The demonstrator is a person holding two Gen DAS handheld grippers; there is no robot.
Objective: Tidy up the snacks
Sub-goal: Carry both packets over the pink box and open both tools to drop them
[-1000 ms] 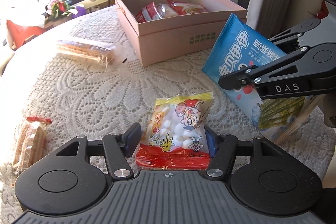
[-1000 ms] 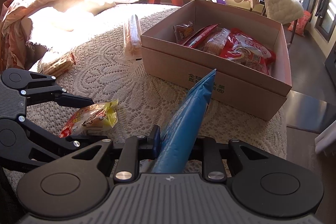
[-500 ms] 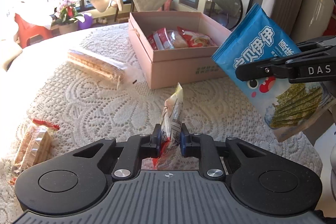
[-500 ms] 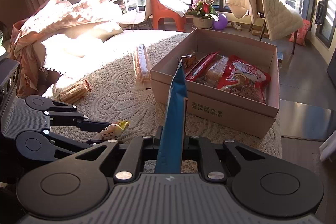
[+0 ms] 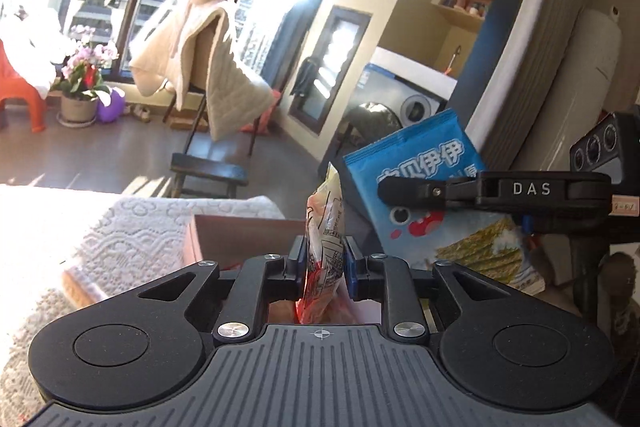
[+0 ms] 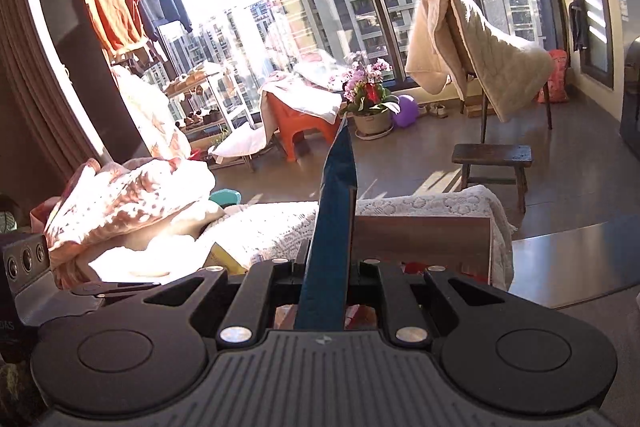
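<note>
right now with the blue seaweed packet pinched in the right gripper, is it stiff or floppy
Probably fairly stiff: the blue seaweed packet stands upright above the right gripper without drooping. Likely light, since one edge pinch carries it. Its glossy film may slip if the grip loosens.

You've got a cream quilt (image 6: pixel 476 39) draped over a chair, potted pink flowers (image 6: pixel 366 85) by the window, an orange stool (image 6: pixel 298 121), a dark wooden stool (image 6: pixel 492 155).

Left gripper (image 5: pixel 323 263) and right gripper (image 6: pixel 325 273), jaws clamped, side by side.
</note>
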